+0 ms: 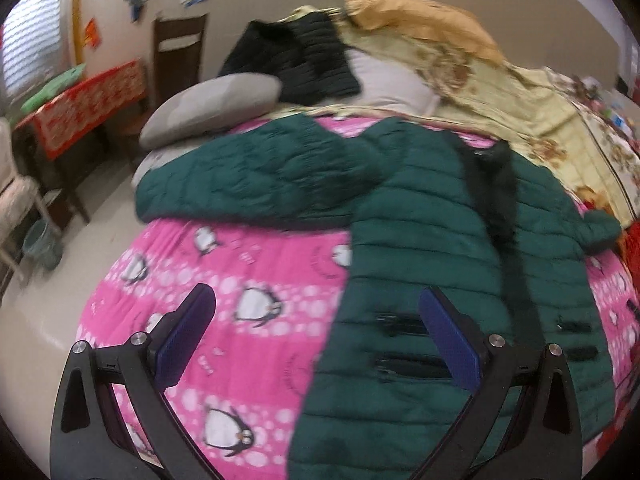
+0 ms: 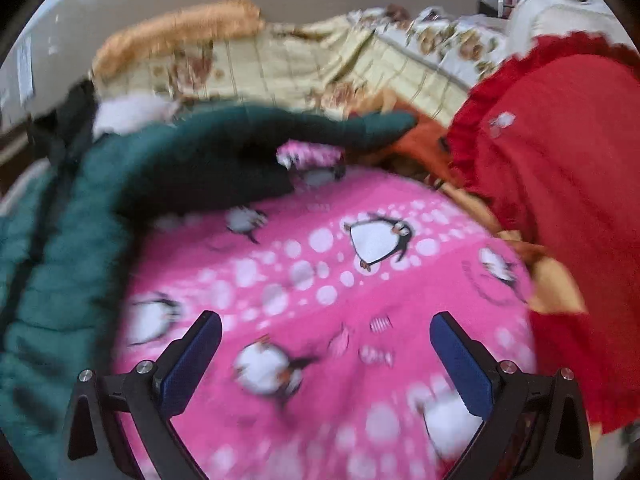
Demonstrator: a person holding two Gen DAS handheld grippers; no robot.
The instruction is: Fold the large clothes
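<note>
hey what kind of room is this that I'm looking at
Most likely a bedroom in a home: a bed with a pink penguin blanket, a grey pillow, and a green puffer jacket spread out on it.

Setting: home bedroom. Evidence: bed under a pink penguin-print quilt (image 1: 256, 264), grey pillow (image 1: 212, 108) at its head, yellow floral blanket (image 1: 500, 92) heaped behind; dark wooden chair (image 1: 180, 52) against beige wall; slatted window blind (image 1: 32, 36).
</note>
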